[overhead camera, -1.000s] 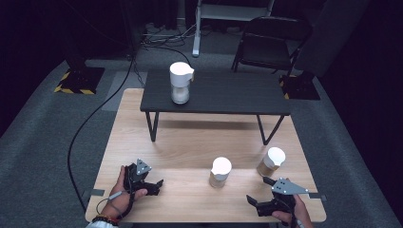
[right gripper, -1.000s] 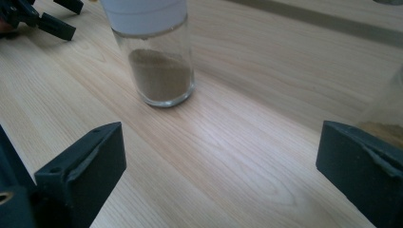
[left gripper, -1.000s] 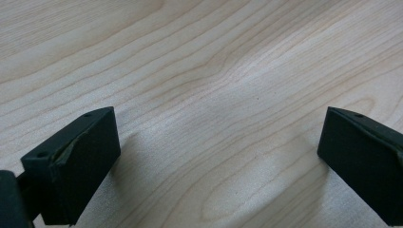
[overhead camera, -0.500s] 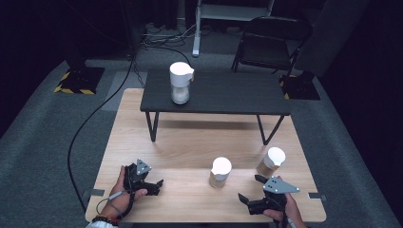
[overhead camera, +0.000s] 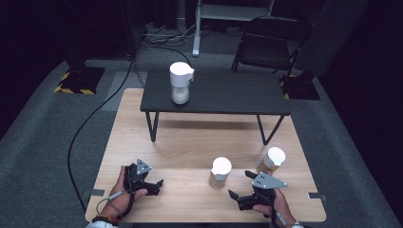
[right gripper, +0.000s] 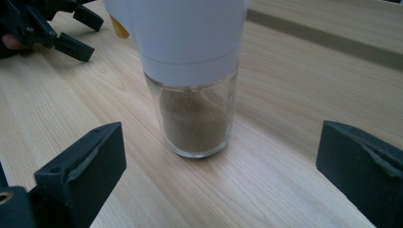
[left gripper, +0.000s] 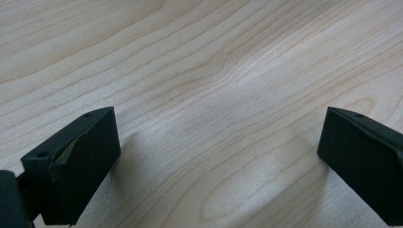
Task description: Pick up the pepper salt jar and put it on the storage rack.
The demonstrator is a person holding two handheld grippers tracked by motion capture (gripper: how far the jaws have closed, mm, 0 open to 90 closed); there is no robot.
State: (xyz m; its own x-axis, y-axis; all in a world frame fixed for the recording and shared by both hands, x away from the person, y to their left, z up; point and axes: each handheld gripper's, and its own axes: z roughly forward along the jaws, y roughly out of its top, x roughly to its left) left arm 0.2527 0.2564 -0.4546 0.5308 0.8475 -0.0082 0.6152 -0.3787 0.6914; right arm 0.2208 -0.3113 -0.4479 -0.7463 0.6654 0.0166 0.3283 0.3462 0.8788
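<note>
Two glass jars with white lids hold brown powder on the wooden table [overhead camera: 190,142]: a middle jar [overhead camera: 220,172] [right gripper: 197,118] and a right jar [overhead camera: 272,160]. My right gripper [overhead camera: 240,185] [right gripper: 218,142] is open at the front right, its jaws pointing at the middle jar, which stands just ahead of them without touching. My left gripper [overhead camera: 157,186] [left gripper: 216,128] is open at the front left, low over bare wood with nothing between its jaws. The right gripper view also catches the left gripper [right gripper: 47,23] far off beyond the jar.
A low black table [overhead camera: 223,92] stands on the far half of the wooden table, with a taller white-lidded jar [overhead camera: 180,88] of pale powder on its left part. A cable [overhead camera: 90,128] trails off the left edge. A dark chair [overhead camera: 268,45] stands behind.
My right gripper has moved left and slightly forward, towards the middle jar. The left gripper and all jars have stayed where they were.
</note>
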